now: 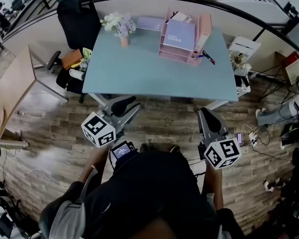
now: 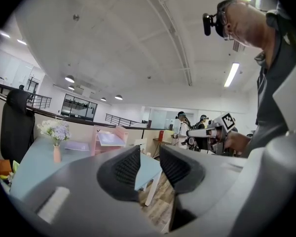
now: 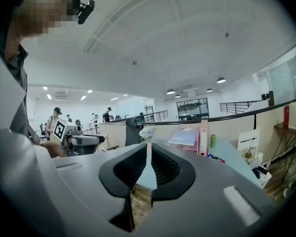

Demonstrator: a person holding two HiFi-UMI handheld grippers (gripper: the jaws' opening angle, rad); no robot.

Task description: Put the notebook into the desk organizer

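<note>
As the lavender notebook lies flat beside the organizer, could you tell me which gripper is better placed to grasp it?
Probably the left: the left gripper lines up nearer the notebook, which lies left of the desk organizer; the right gripper would have to reach past it.

The head view looks steeply down from above the person, set back from the near edge of the pale blue rectangular desk (image 1: 159,68), while the left gripper view and right gripper view look level across it from low off that edge, all three sharing the pink tiered desk organizer (image 1: 182,41) near its far edge.
</note>
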